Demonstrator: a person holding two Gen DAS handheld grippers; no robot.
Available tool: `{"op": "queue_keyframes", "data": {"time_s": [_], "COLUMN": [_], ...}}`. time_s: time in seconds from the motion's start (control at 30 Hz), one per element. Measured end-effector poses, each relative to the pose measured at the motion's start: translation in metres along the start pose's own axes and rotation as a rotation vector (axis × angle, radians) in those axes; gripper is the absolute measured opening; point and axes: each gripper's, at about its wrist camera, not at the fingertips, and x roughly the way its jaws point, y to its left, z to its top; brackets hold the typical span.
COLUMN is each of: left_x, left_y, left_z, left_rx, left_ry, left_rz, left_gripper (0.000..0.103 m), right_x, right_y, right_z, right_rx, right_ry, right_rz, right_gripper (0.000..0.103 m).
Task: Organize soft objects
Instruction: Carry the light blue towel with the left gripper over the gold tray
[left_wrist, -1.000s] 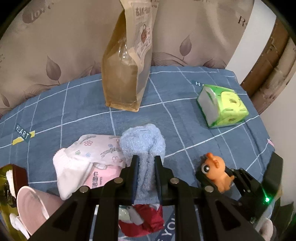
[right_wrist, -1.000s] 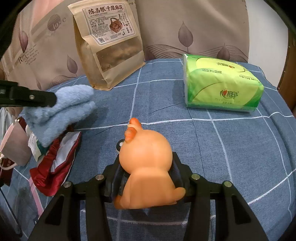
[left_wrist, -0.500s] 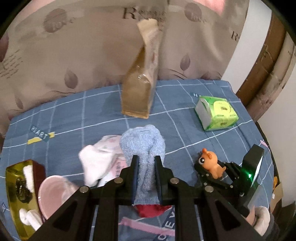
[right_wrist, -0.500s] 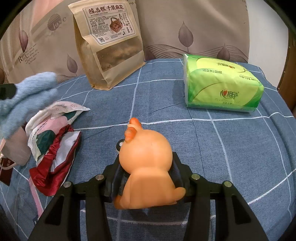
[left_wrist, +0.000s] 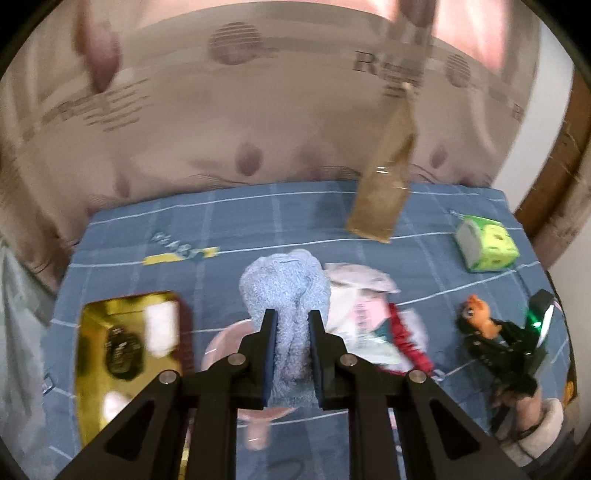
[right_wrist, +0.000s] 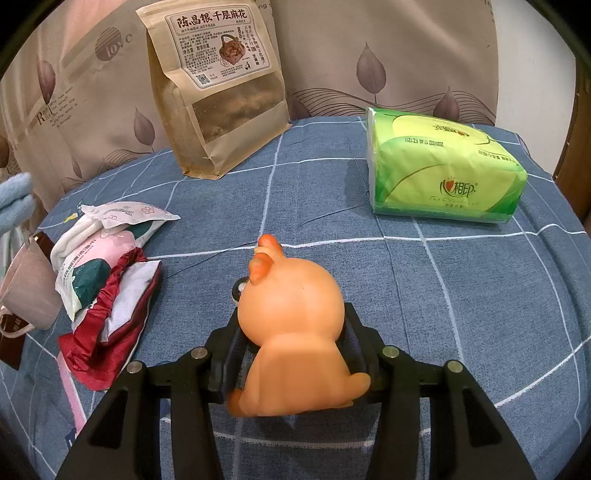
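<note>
My left gripper (left_wrist: 291, 319) is shut on a rolled light-blue towel (left_wrist: 286, 291), held in the air above a pink cup (left_wrist: 225, 341); the view is motion-blurred. The same towel (right_wrist: 14, 195) shows at the far left edge of the right wrist view. My right gripper (right_wrist: 293, 317) is shut on an orange rubber animal toy (right_wrist: 291, 332), low over the blue checked cloth (right_wrist: 443, 295). That toy (left_wrist: 478, 314) and the right gripper also appear at the right of the left wrist view. A pile of soft packets and a red-trimmed pouch (right_wrist: 107, 291) lies left of the toy.
A brown snack bag (right_wrist: 218, 92) leans on the curtain at the back. A green tissue pack (right_wrist: 439, 166) lies at the back right. A gold box (left_wrist: 125, 365) sits at the left near the pink cup (right_wrist: 29, 288). A sleeve (left_wrist: 543, 432) shows at the lower right.
My left gripper has lifted and swung left with the blue towel, away from the pile and over the pink cup and gold box. The right gripper and orange toy have stayed still.
</note>
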Motion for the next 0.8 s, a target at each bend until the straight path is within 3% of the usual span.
{"op": "queue_keyframes", "data": {"time_s": [0.33,0.8], "left_x": [-0.012,-0.006], "left_y": [0.096,0.177], "left_z": [-0.033,-0.082], "left_rx": [-0.145,-0.287], "left_ry": [0.018,0.084], "left_rz": [0.121,0.236], "left_gripper": [0.016,0.016], "right_x": [0.001,0.0], "right_y": [0.0,-0.001], "right_z": [0.0,0.0], "right_rx": [-0.002,-0.005], "right_ry": [-0.001,-0.002], "right_rz": [-0.002,-0.005], "right_gripper": [0.045,0.045]}}
